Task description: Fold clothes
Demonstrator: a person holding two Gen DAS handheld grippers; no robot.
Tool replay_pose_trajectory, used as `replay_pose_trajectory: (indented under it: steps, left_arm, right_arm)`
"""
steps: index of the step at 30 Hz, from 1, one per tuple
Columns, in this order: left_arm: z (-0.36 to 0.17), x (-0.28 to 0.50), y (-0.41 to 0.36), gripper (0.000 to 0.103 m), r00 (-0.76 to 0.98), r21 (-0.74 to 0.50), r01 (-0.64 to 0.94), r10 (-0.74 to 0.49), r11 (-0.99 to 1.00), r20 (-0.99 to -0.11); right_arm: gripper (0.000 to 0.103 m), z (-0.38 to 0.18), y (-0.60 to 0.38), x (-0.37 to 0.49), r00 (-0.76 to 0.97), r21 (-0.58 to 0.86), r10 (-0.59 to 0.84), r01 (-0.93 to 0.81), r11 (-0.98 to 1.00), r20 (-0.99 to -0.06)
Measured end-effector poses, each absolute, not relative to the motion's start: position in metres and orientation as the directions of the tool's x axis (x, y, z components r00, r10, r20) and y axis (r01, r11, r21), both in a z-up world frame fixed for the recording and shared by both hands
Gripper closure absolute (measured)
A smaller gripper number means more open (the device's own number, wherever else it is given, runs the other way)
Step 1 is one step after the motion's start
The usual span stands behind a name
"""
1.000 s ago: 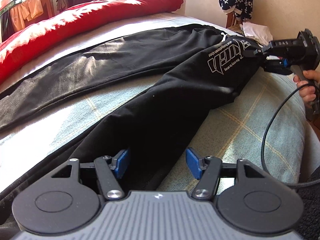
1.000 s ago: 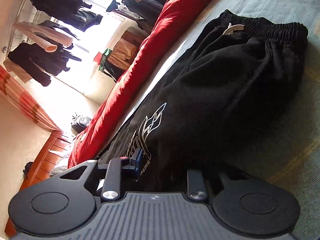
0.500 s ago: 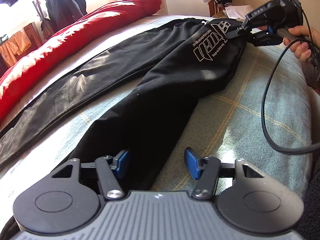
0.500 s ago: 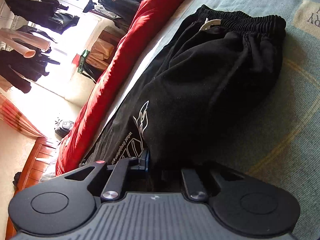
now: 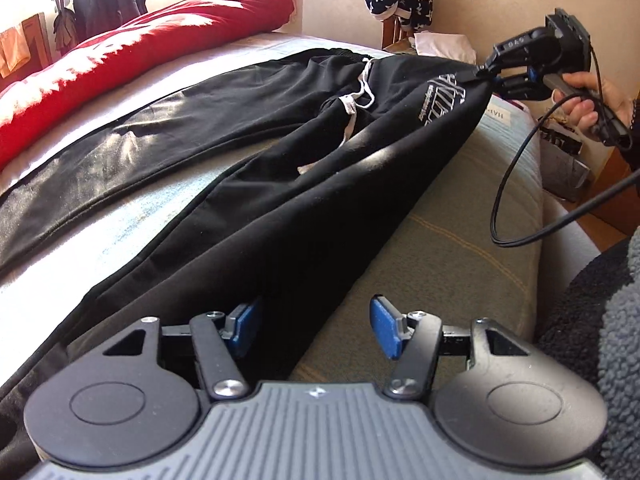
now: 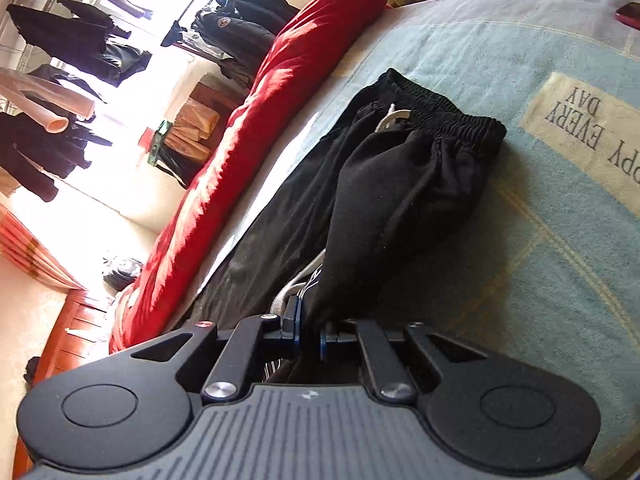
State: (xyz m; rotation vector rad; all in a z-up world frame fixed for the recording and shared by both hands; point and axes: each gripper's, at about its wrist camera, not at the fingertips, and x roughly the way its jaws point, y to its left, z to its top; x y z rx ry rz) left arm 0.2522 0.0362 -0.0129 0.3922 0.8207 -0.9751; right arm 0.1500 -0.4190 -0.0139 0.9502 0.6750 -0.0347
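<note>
Black sweatpants [image 5: 320, 184] lie along the bed, with a white drawstring [image 5: 356, 100] showing at the waist. My right gripper [image 5: 486, 70], held by a hand [image 5: 588, 96], is shut on a pinch of fabric by the white logo [image 5: 444, 94] and holds it raised above the bed. The right wrist view has that gripper [image 6: 310, 332] clamped on the black cloth [image 6: 400, 200], and the elastic waistband [image 6: 440, 112] lies flat beyond. My left gripper [image 5: 316, 320] stands open over the near leg. The leg's edge runs between its blue pads, and the right pad is clear of the cloth.
A red duvet [image 5: 120, 60] runs along the far side of the bed. The pale blue checked cover [image 5: 460, 240] is bare right of the pants. A black cable [image 5: 500, 200] loops from the right gripper. Dark clothes [image 6: 80, 40] hang by the window.
The right gripper has lifted the logo side of the pants up and to the right, pulling the cloth taut and uncovering the drawstring. The left gripper has stayed open over the leg.
</note>
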Motion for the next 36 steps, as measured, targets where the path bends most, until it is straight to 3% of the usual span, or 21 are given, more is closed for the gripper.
replay_pose_trajectory:
  steps: [5,11,17,19,22,25,31,36]
  left_arm:
    - [-0.01,0.254,0.057,0.044,0.311,-0.122,0.791,-0.567,0.599,-0.763]
    - [0.0,0.264,0.112,0.044,0.424,-0.199,0.593,-0.513,0.78,-0.746]
    - [0.011,0.267,0.214,0.042,0.601,-0.244,0.167,-0.295,0.955,-0.743]
    - [0.01,0.266,0.238,0.042,0.633,-0.204,0.03,-0.177,0.978,-0.754]
    - [-0.001,0.264,0.263,0.042,0.644,-0.195,-0.08,-0.099,0.978,-0.759]
    - [-0.015,0.264,0.275,0.041,0.631,-0.181,-0.165,-0.037,0.97,-0.775]
    - [-0.032,0.242,0.288,0.039,0.607,-0.36,-0.334,-0.093,0.871,-0.789]
    - [-0.038,0.223,0.291,0.039,0.634,-0.53,-0.403,-0.19,0.746,-0.749]
  right_arm:
    - [0.093,-0.039,-0.418,0.148,0.689,0.637,0.221,0.434,0.637,-0.69]
    - [0.08,-0.031,-0.416,0.135,0.673,0.599,0.175,0.47,0.648,-0.718]
    - [0.058,0.015,-0.389,0.137,0.719,0.466,0.104,0.327,0.822,-0.687]
    - [0.045,0.023,-0.373,0.148,0.714,0.391,0.095,0.263,0.882,-0.693]
    - [0.033,0.03,-0.339,0.171,0.699,0.265,0.091,0.144,0.953,-0.709]
    - [0.031,0.029,-0.312,0.19,0.682,0.231,0.134,0.053,0.971,-0.719]
    - [0.03,0.034,-0.274,0.201,0.652,0.185,0.172,-0.05,0.982,-0.738]
    - [0.03,0.032,-0.258,0.212,0.64,0.211,0.214,-0.082,0.974,-0.738]
